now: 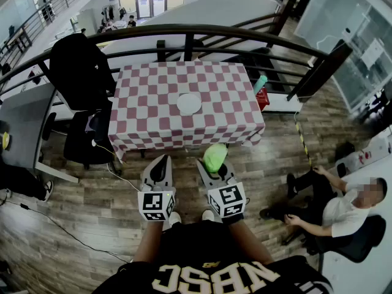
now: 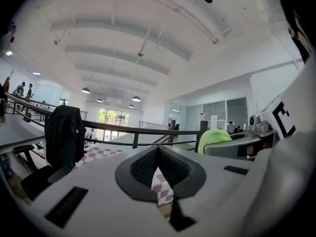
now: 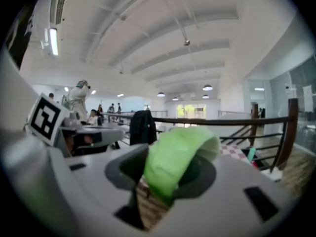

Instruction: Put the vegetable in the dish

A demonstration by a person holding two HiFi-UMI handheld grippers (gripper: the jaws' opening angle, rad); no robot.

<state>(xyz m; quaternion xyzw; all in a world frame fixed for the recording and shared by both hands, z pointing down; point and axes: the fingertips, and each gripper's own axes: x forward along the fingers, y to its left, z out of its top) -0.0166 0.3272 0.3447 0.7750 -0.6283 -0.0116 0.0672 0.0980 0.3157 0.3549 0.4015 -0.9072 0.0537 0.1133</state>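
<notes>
- Tabletop [image 1: 153,121], checked cloth, ahead of you, apart from both grippers.
- Dish [image 1: 188,103], white, at tabletop's middle, looks empty.
- Step, as I judge it: carry. Move closer, reach over near edge, lower vegetable [image 1: 215,155] onto dish centre before you loosen grip. Vegetable looks soft, so squeeze no harder.
- Right gripper [image 1: 213,165] clamps green vegetable, tipped slightly down, short of tabletop edge.
- Left gripper [image 1: 162,162] closed, nothing in it, level, just beside right one. Keep it clear of cloth.

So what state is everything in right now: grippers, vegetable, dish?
left gripper: shut, empty.
right gripper: shut on the green vegetable.
green vegetable: gripped, not yet in the dish.
white dish: empty, on the checkered table.
</notes>
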